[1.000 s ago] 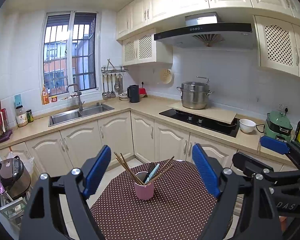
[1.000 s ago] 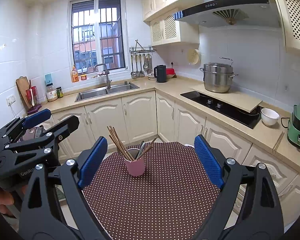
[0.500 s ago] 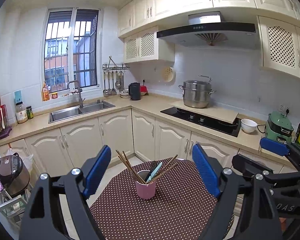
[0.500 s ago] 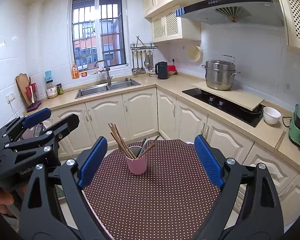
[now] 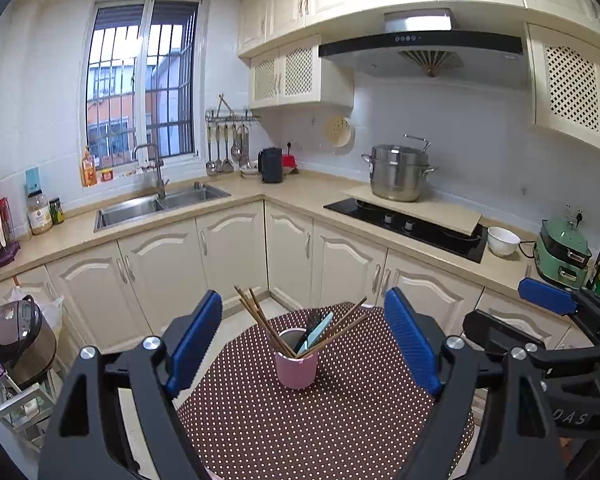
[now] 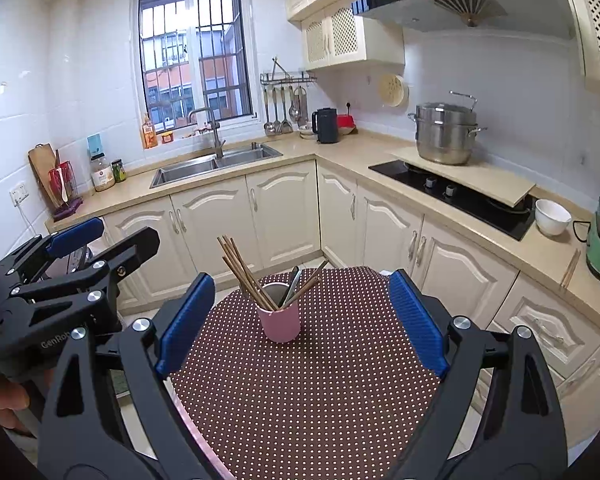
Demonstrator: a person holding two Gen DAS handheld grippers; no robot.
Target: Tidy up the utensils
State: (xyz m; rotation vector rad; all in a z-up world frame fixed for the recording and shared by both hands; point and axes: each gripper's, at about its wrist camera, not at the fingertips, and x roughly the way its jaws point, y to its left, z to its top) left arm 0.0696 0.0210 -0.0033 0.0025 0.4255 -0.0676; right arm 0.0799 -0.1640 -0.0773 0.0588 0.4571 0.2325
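I hold both grippers back from the table [image 5: 340, 432], side by side, each with its jaws spread wide and nothing between them. The left gripper [image 5: 312, 340] frames the pink cup [image 5: 297, 368] from my left; the right gripper [image 6: 300, 312] frames the same cup from the other side. Neither touches it.

Over the last second very little has changed. Both views have tipped up slightly, so the cup sits a touch lower between the blue pads [image 5: 196, 340], and the jaws have not moved. I read that as a pause, not a reach.

The cup stands upright on the dotted cloth, toward the far edge of the table. The chopsticks [image 5: 260, 320] lean left out of it, more sticks lean right, and a pale blue-green utensil [image 5: 320, 330] and a dark one stand between. In the right view I see no loose utensil on the cloth.

So I judge the sorting is either done or just about to begin; from these views I cannot tell which. If I go in, the crossed sticks could snag and tip the cup.
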